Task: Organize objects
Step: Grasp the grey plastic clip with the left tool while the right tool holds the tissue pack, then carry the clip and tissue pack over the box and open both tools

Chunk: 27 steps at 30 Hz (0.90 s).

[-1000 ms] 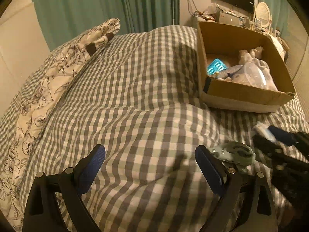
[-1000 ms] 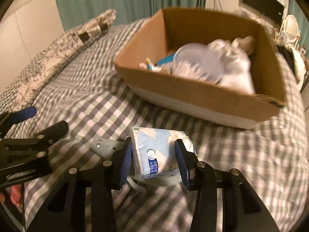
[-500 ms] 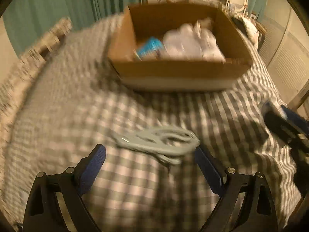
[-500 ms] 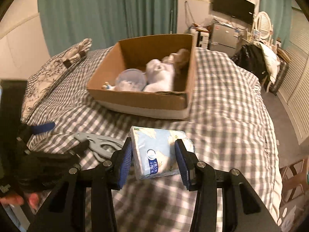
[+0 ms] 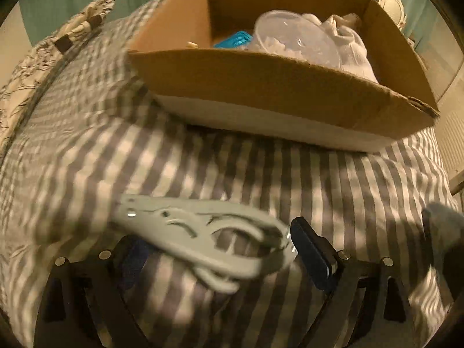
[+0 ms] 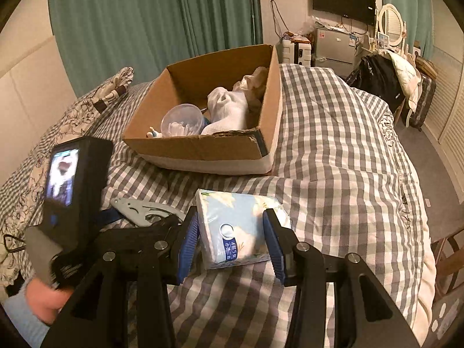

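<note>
Tissues in a pale blue floral soft pack (image 6: 240, 226) are sitting pinched between the blue pads of your right gripper (image 6: 232, 239), held above the grey-and-white checked bedspread (image 6: 342, 156). Through that right wrist camera you are also seeing the open brown cardboard box (image 6: 203, 148) lying beyond on the bed, with a clear round plastic tub (image 6: 182, 120) and white bundled cloth (image 6: 229, 108) inside; whatever lies beneath them is hidden by the near wall. Your left gripper's black body is blocking the lower left, and half of the pale grey-green plastic clamp (image 6: 145, 210) is disappearing behind it.

Through the left wrist camera, blur is smearing the checks. Your left gripper (image 5: 223, 256) is holding its jaws spread wide around the clamp (image 5: 203, 240), which is lying on the bedspread (image 5: 333, 182) between them; its left fingertip is hidden behind the clamp, and whether either pad is touching it you cannot tell. The box (image 5: 261, 87) is sitting just beyond, cut off at the top.
</note>
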Each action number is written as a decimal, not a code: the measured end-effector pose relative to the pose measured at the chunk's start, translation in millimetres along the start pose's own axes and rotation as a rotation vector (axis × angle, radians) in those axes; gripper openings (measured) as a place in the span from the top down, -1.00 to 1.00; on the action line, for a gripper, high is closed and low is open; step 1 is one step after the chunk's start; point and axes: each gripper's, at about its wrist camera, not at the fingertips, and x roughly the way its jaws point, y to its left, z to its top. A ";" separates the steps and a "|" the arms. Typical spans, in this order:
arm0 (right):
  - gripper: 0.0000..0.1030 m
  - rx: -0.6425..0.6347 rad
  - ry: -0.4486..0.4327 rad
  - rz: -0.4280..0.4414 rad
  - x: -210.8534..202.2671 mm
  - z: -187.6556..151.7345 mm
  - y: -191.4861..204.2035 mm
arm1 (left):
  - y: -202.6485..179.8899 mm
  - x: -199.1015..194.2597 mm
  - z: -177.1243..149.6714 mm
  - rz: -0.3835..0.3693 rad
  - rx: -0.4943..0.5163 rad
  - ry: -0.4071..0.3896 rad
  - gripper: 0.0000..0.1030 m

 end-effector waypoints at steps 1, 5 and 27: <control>0.15 0.005 0.000 -0.001 0.0 -0.4 -2.0 | -1.8 4.6 1.3 -0.004 0.002 0.006 -0.82; 0.15 0.016 -0.003 0.000 -2.6 -1.4 -5.6 | -10.8 8.0 -2.8 -0.061 0.050 0.015 -0.23; 0.15 -0.009 -0.027 -0.051 -36.9 -3.6 8.0 | 4.1 -100.8 -19.9 -0.239 0.163 -0.142 0.80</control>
